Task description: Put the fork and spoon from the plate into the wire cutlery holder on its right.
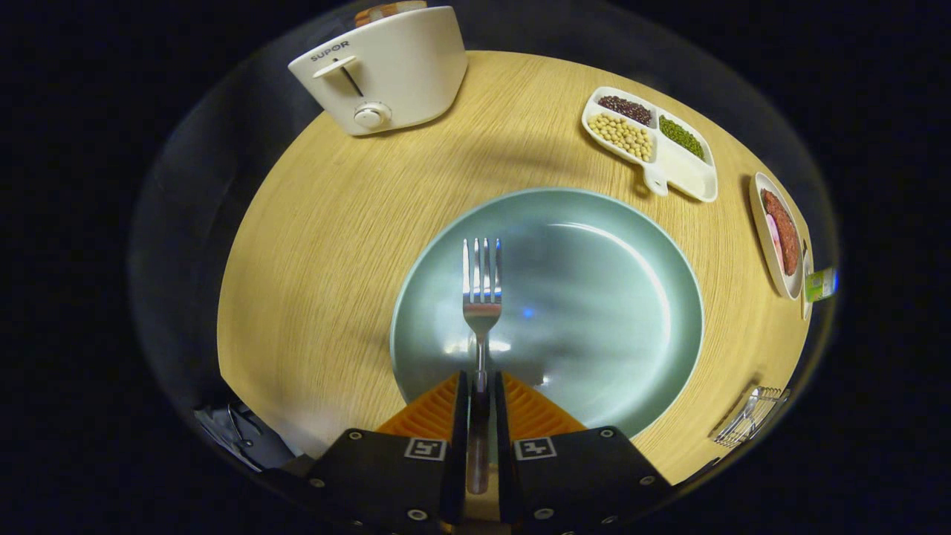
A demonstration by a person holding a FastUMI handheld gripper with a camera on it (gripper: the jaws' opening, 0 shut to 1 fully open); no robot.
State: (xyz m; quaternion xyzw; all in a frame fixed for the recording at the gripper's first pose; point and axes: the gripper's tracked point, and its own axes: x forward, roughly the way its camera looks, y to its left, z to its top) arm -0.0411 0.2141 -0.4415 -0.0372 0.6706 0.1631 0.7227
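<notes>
Gripper (pixel 481 383): fingers nearly closed, clamping fork handle betw. them.
Fork (pixel 481 286): tines point far, held over left part of plate (pixel 594 245).
Wire cutlery holder (pixel 750 416): near-right of plate, w/ utensil inside, apart from fork.
Table (pixel 334 223): toaster (pixel 386 70) far left; bean dish (pixel 654 141) far right.

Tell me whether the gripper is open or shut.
Shut on the fork: the gripper's fingers press its handle from both sides, tines pointing ahead over the plate.

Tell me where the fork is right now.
In the gripper view, the fork is clamped by its handle in the claw, tines pointing ahead over the green plate.
</notes>
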